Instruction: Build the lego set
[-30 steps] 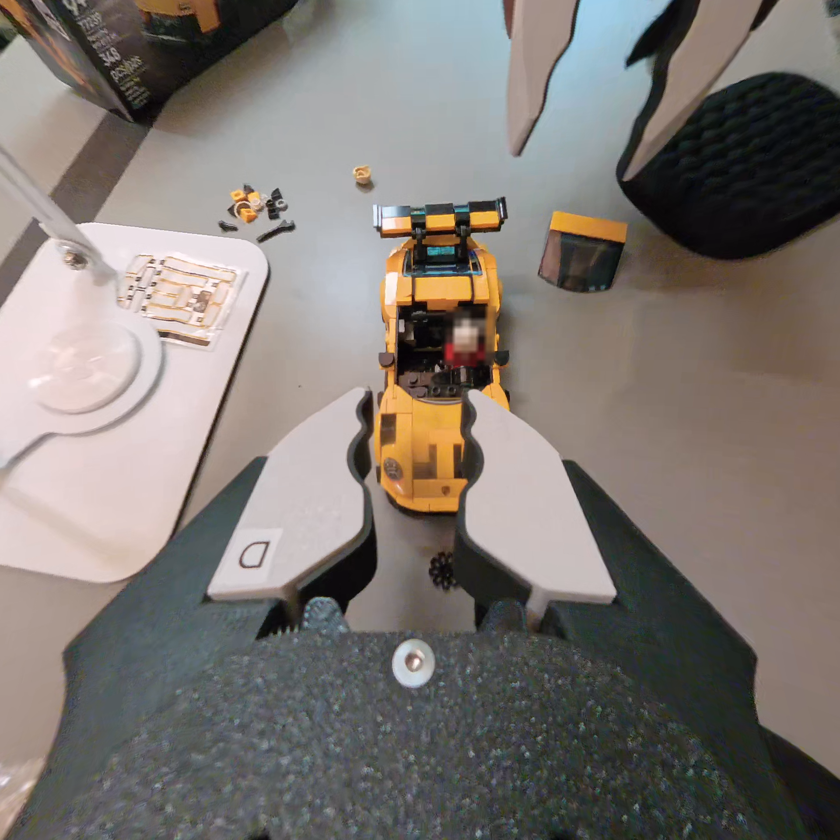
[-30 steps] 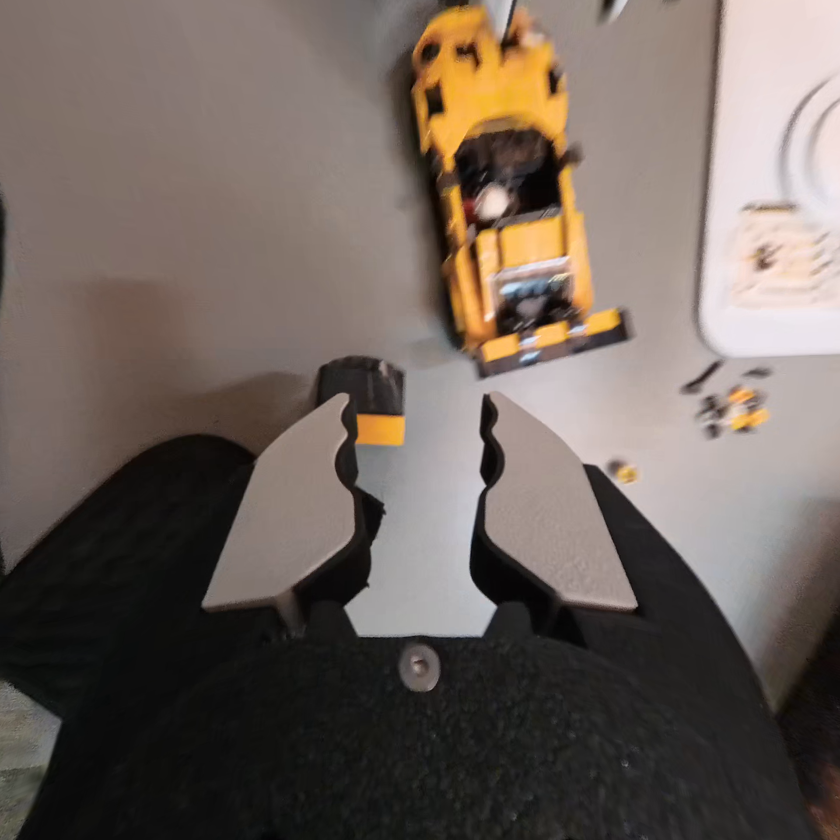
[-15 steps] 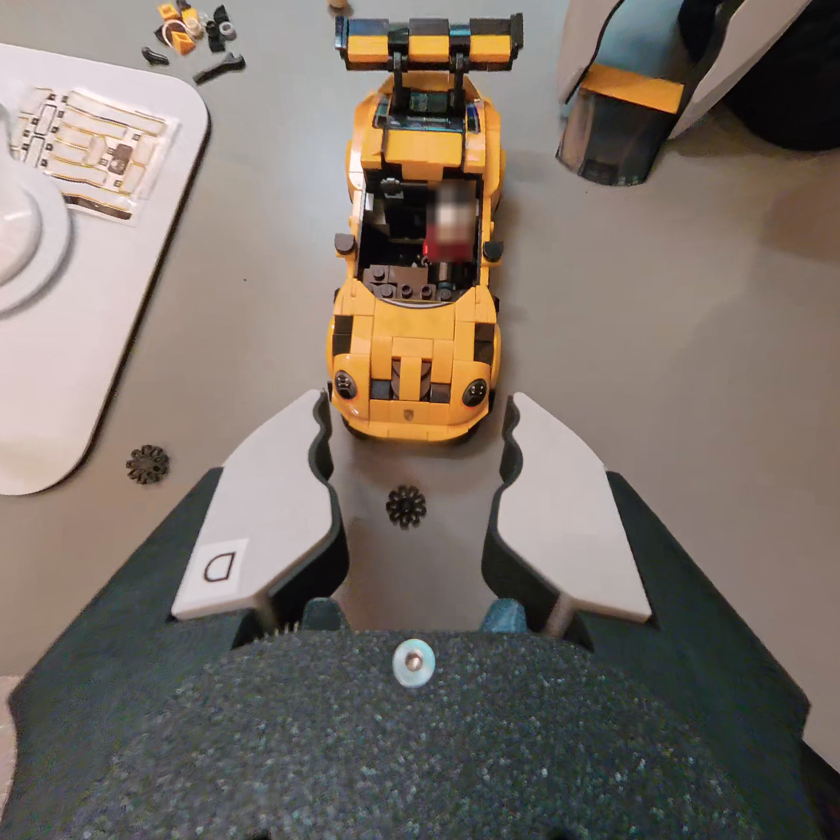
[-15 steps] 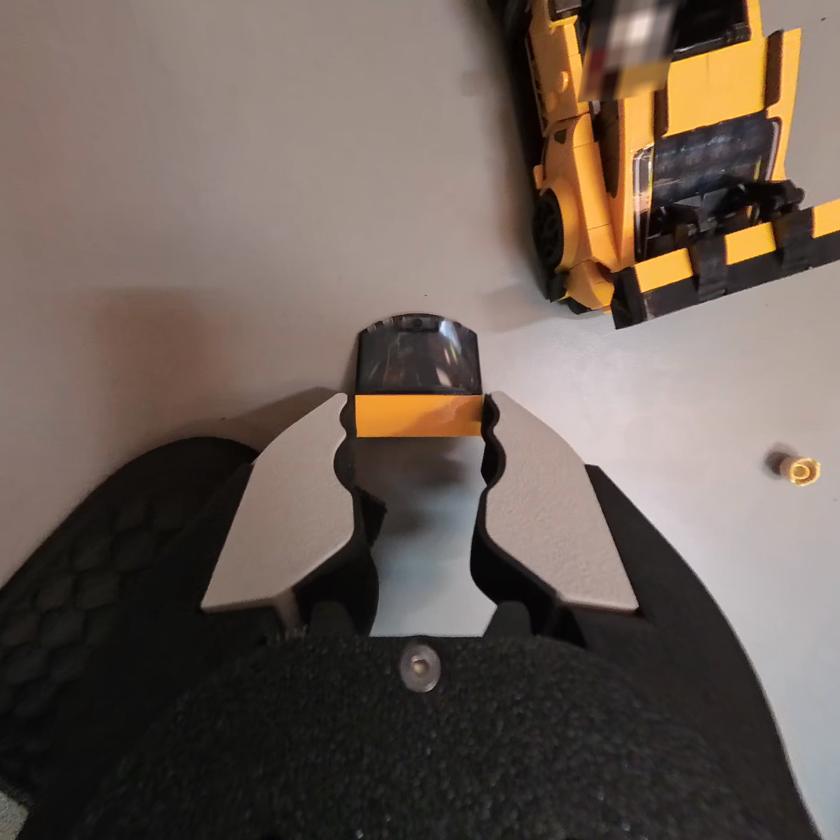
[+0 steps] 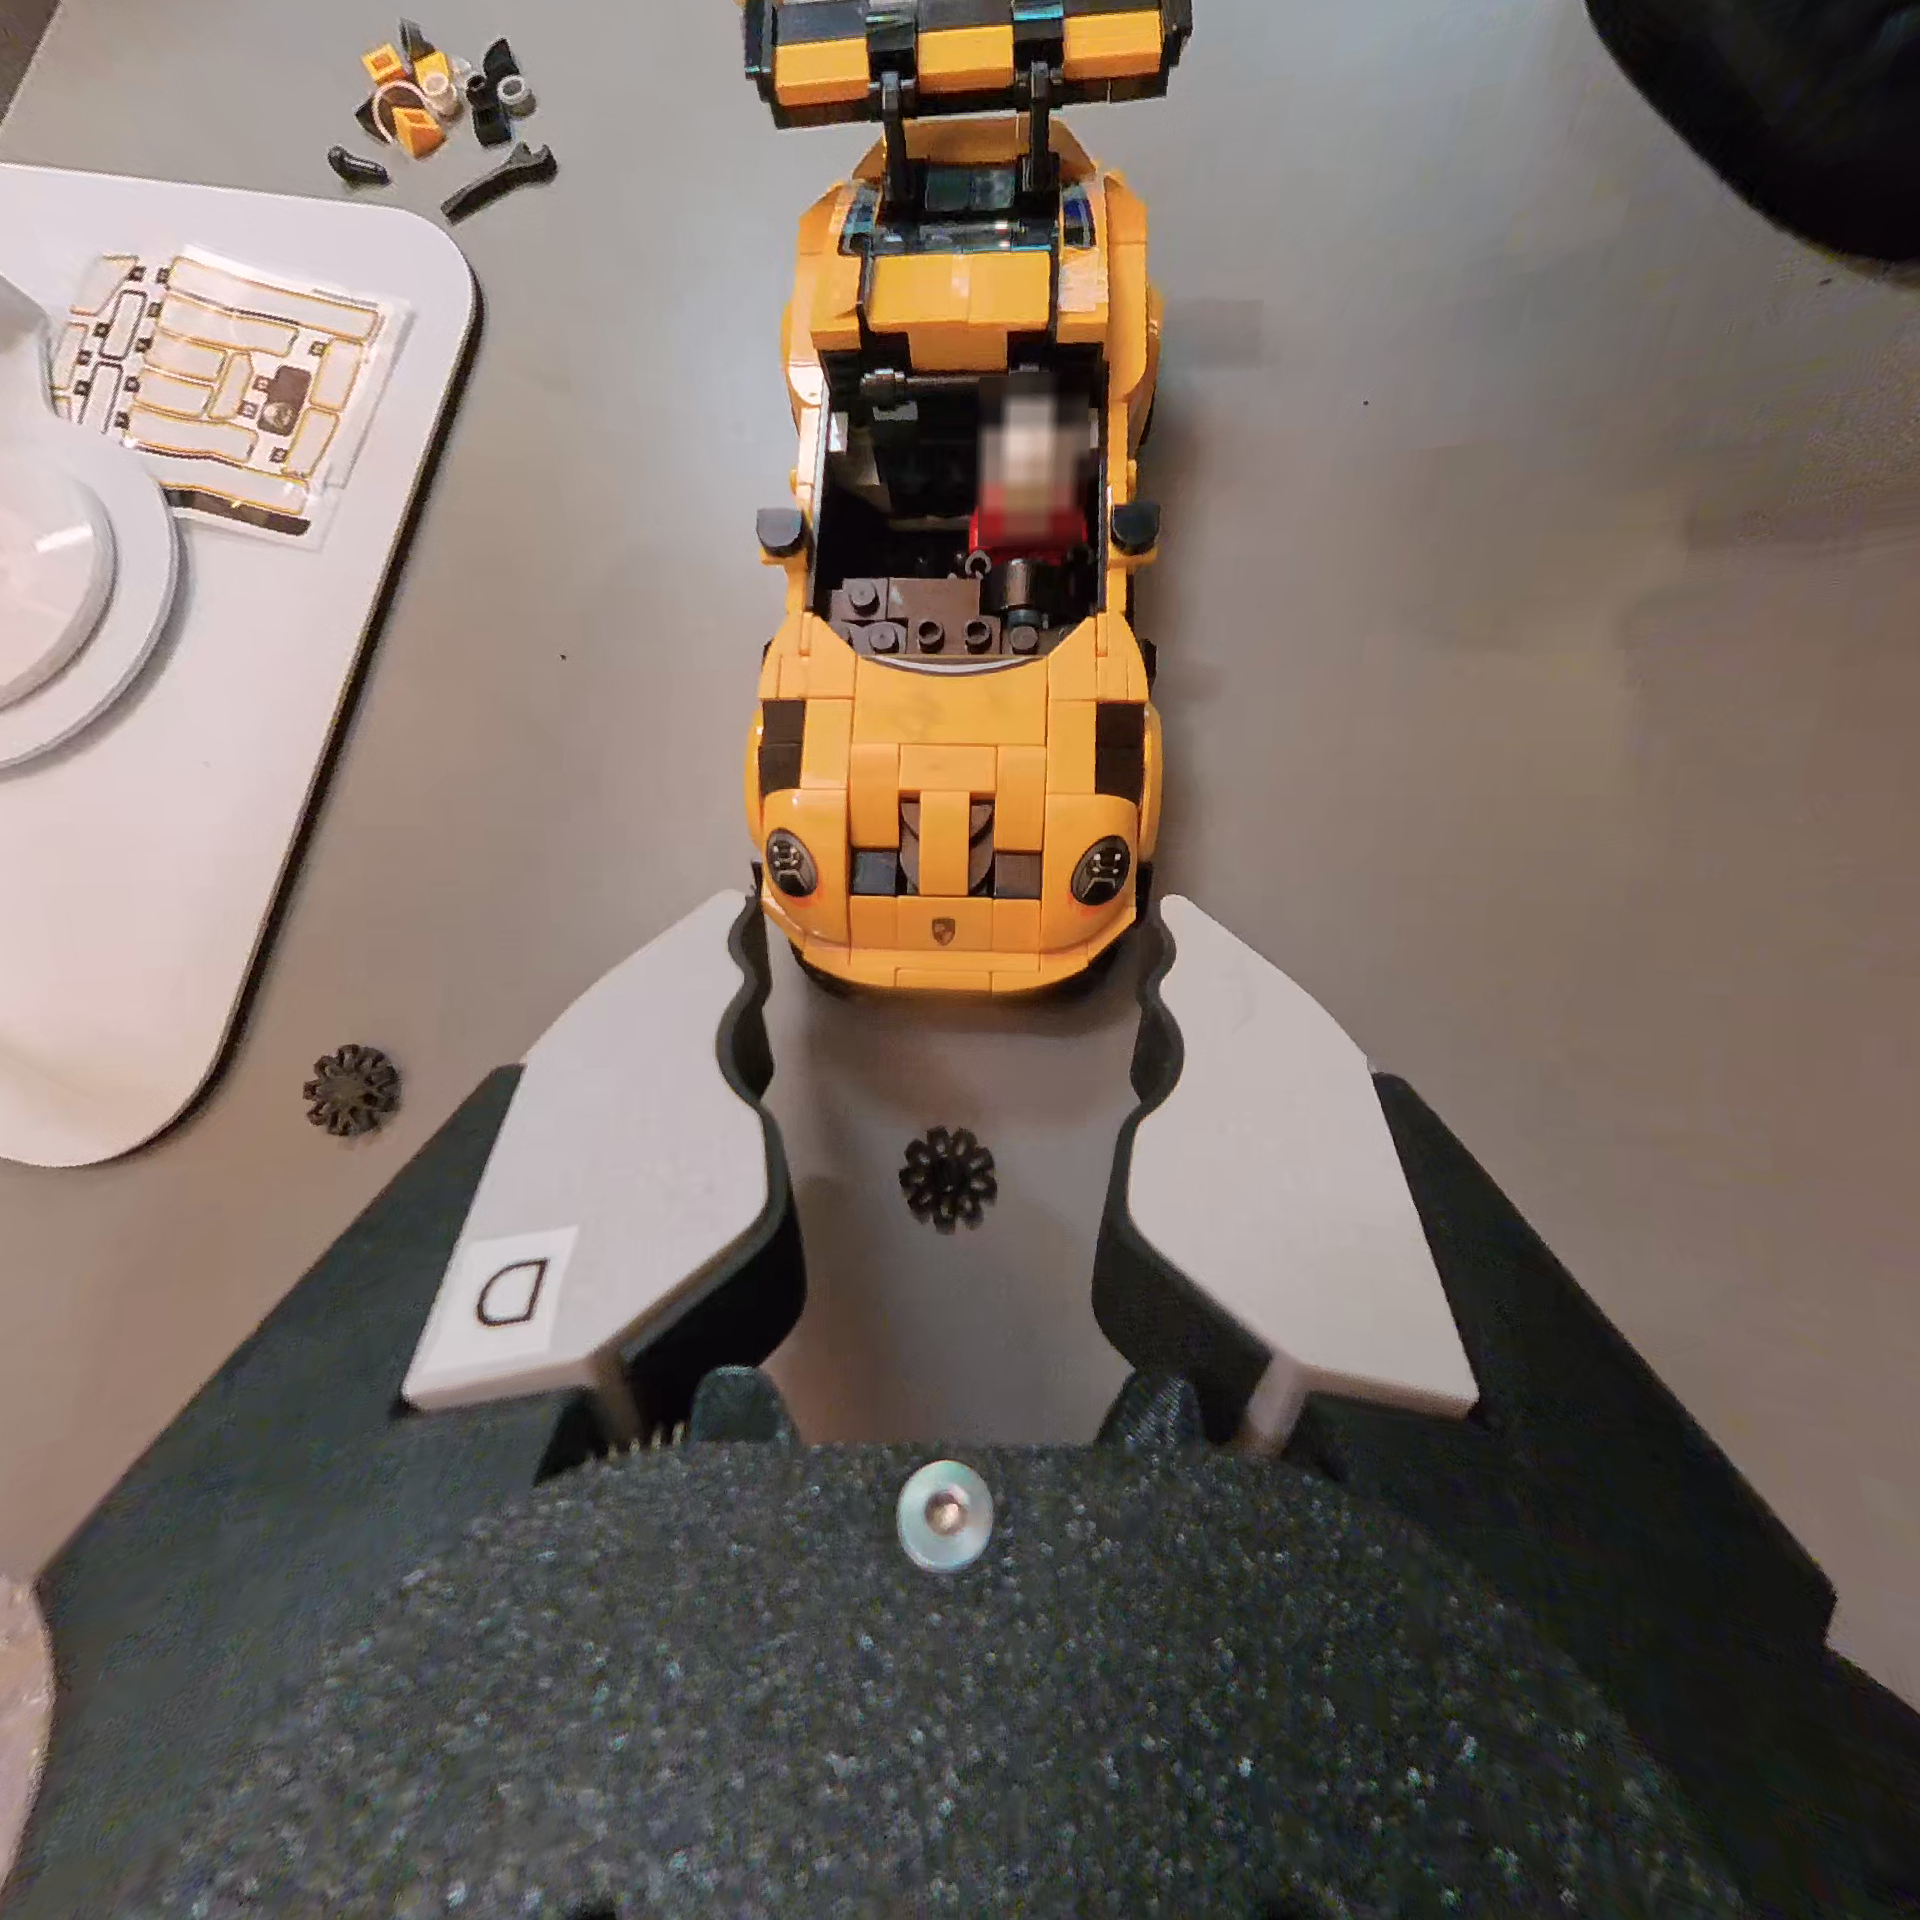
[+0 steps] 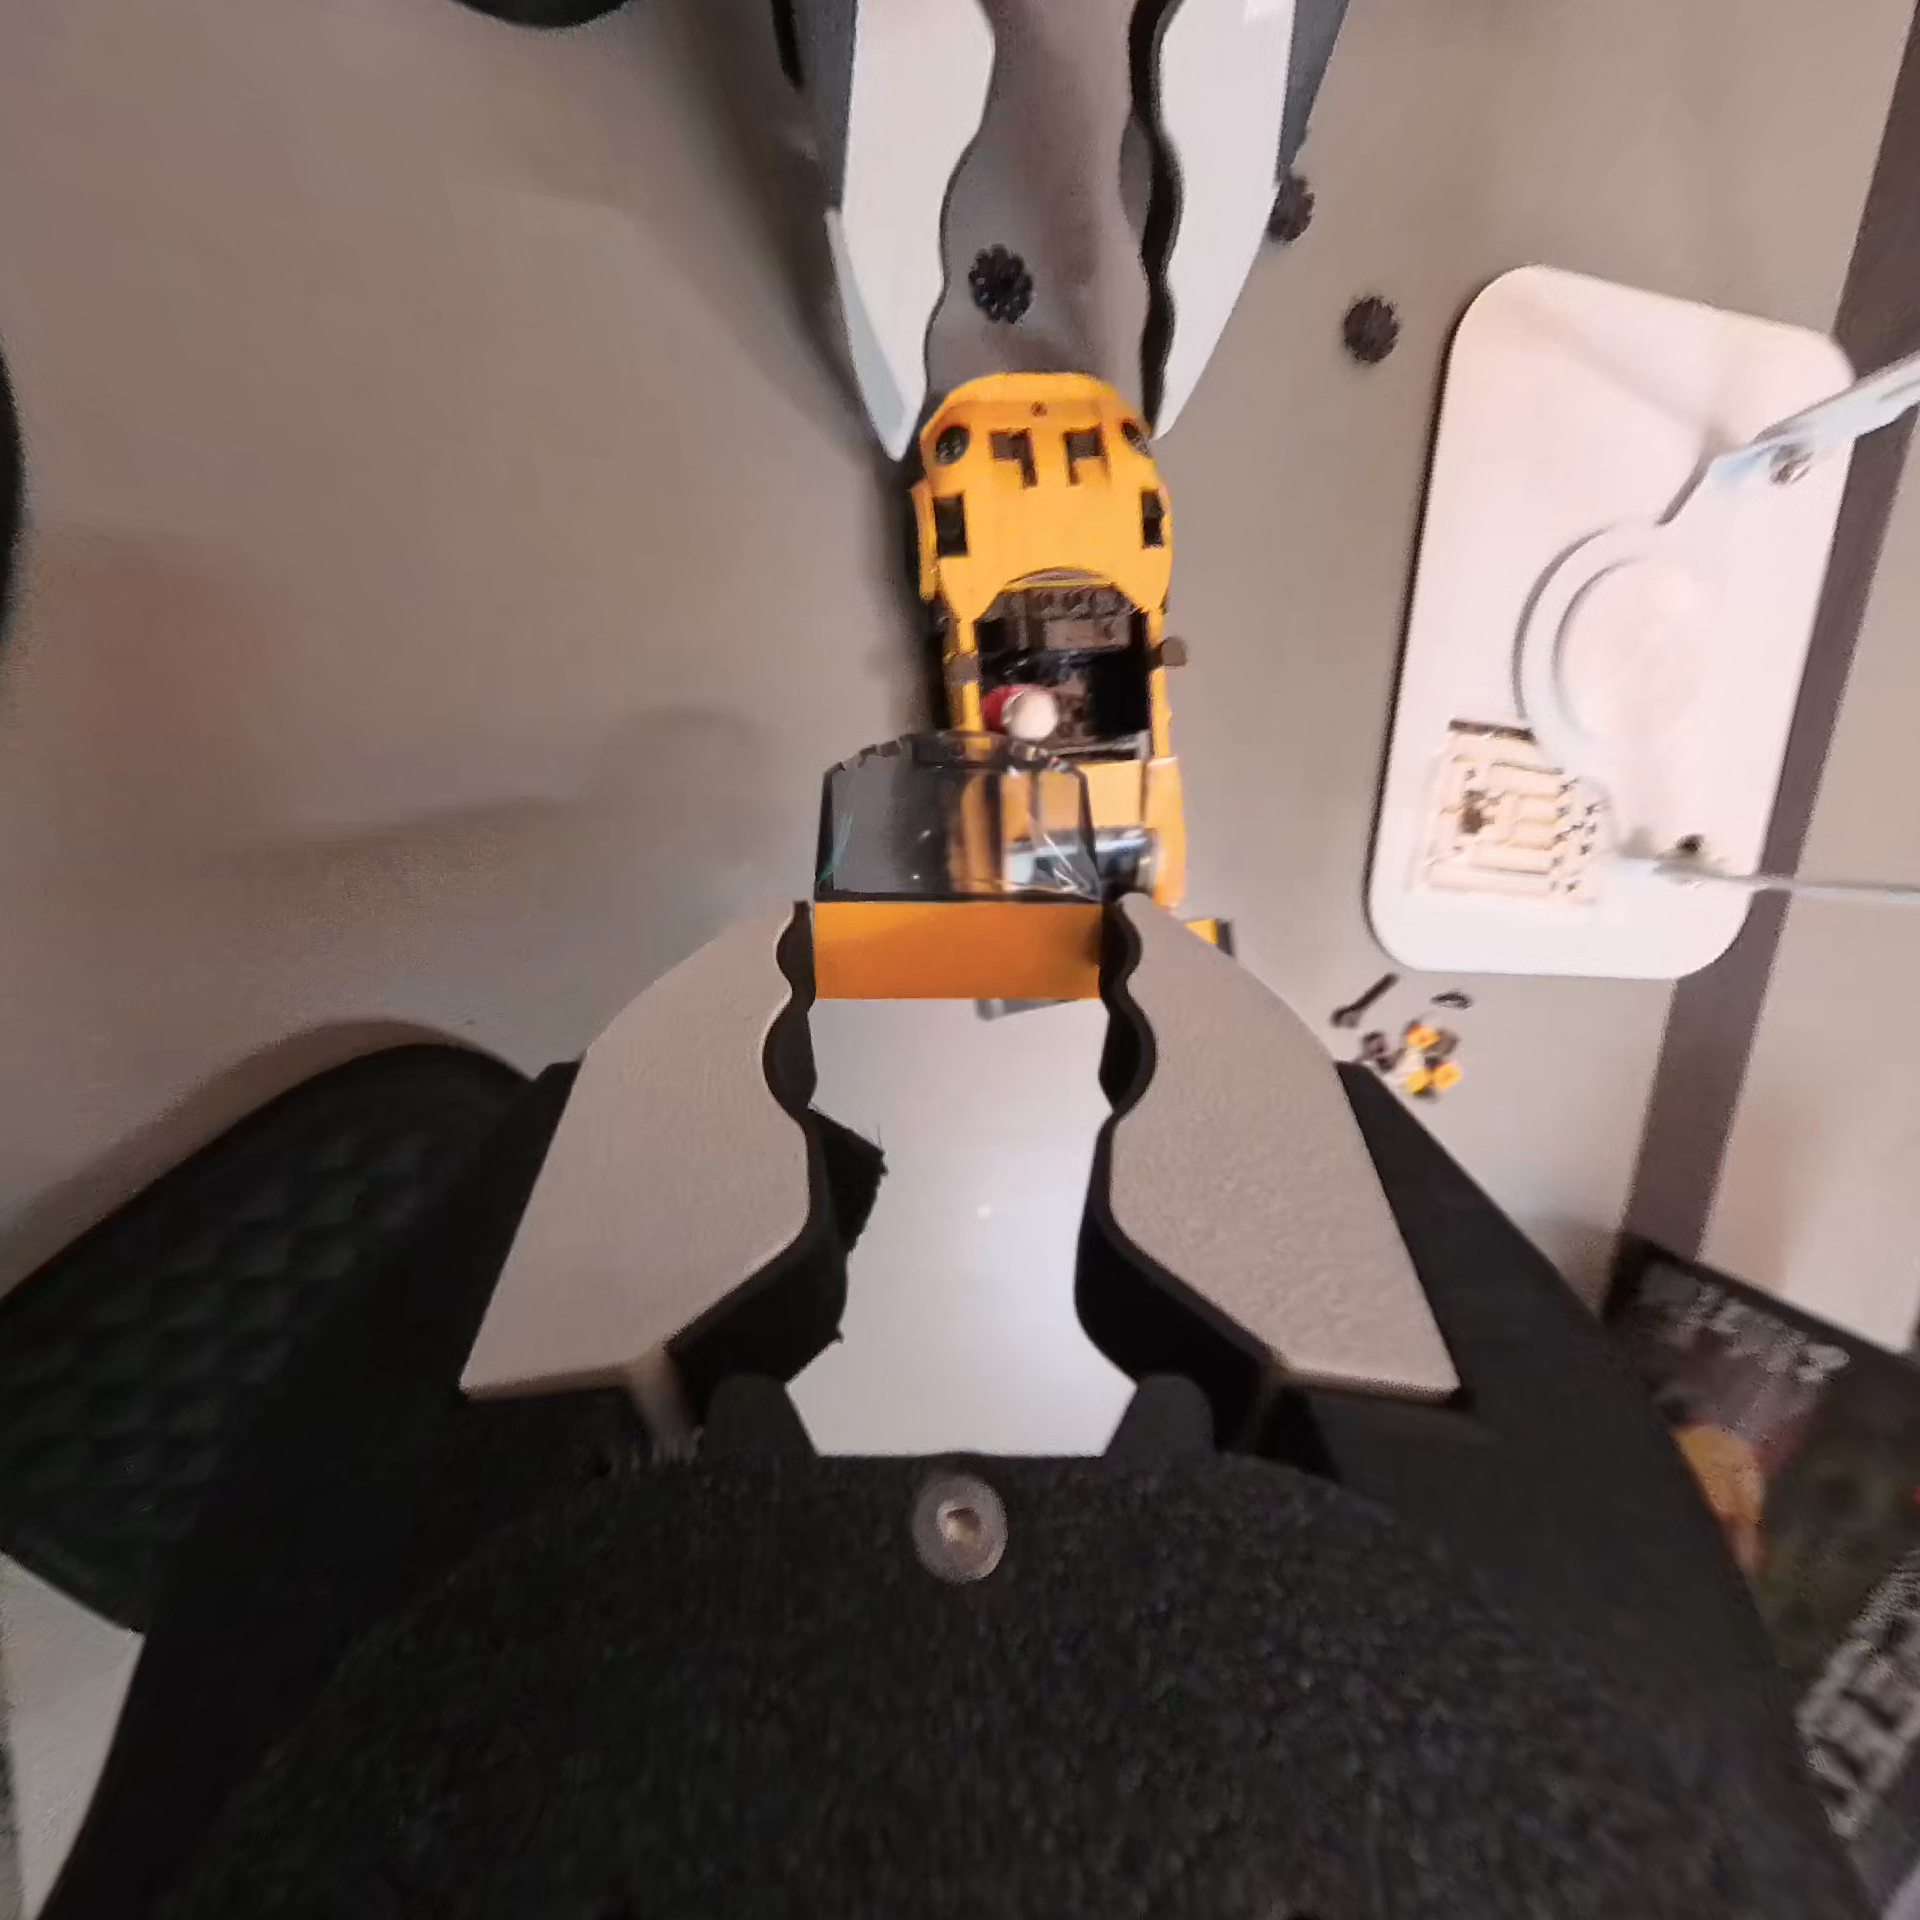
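Surface: grey table [image 5: 1507, 831] bearing yellow car [image 5: 951, 727], white tray [image 5: 208, 727].
Left gripper [image 5: 951, 914]: jaws wide, empty.
Right gripper [image 6: 951, 925]: clamping roof piece [image 6: 951, 883], seen only in the right wrist view.

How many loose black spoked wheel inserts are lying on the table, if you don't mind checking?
3: one between the left gripper fingers, one beside the white tray, one behind a left finger. More may be hidden.

a smooth grey table top [image 5: 1507, 831] is seen under soft, even light, crossed by a darker grey stripe [image 6: 1881, 270] at one edge, with a white rounded board [image 5: 208, 831] laid on it and soft shadows cast.
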The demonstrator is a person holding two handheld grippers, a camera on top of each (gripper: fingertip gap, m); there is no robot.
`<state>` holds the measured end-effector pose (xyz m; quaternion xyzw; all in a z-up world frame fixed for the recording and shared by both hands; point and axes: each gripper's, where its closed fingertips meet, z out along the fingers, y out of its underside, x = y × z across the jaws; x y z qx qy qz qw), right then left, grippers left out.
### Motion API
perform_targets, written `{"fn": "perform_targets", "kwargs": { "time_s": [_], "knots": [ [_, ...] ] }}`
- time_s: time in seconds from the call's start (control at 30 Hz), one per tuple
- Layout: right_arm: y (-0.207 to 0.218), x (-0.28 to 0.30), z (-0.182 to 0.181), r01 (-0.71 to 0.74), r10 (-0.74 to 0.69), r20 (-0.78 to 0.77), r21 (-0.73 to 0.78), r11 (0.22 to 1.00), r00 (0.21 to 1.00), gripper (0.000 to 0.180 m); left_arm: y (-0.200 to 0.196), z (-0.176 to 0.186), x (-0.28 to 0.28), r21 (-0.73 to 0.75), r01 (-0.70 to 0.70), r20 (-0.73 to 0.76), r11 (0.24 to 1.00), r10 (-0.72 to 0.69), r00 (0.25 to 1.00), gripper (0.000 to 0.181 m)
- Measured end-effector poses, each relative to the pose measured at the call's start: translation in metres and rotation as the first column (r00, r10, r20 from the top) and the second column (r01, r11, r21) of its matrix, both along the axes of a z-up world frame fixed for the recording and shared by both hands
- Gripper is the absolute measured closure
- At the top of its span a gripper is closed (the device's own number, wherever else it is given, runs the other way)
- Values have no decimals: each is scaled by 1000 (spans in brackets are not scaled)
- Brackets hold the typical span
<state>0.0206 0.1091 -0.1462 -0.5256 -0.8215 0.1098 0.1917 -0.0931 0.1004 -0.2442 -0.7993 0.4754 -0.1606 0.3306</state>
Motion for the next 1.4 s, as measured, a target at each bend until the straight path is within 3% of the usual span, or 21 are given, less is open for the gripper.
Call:
{"fn": "perform_targets", "kwargs": {
  "time_s": [0.2, 0.47, 1.4],
  "knots": [
    [21, -40, -3, -80, 78, 85, 23, 997, 993, 127, 1, 0, 0, 13, 12, 30, 1000, -13, 999, 113],
    [14, -68, -50, -157, 163, 187, -48, 986, 969, 127, 1, 1, 0, 15, 19, 58, 1000, -19, 998, 114],
    [27, -54, -80, -96, 103, 274, -38, 995, 956, 127, 1, 1, -2, 6, 14, 67, 1000, -14, 998, 116]
  ]
}}
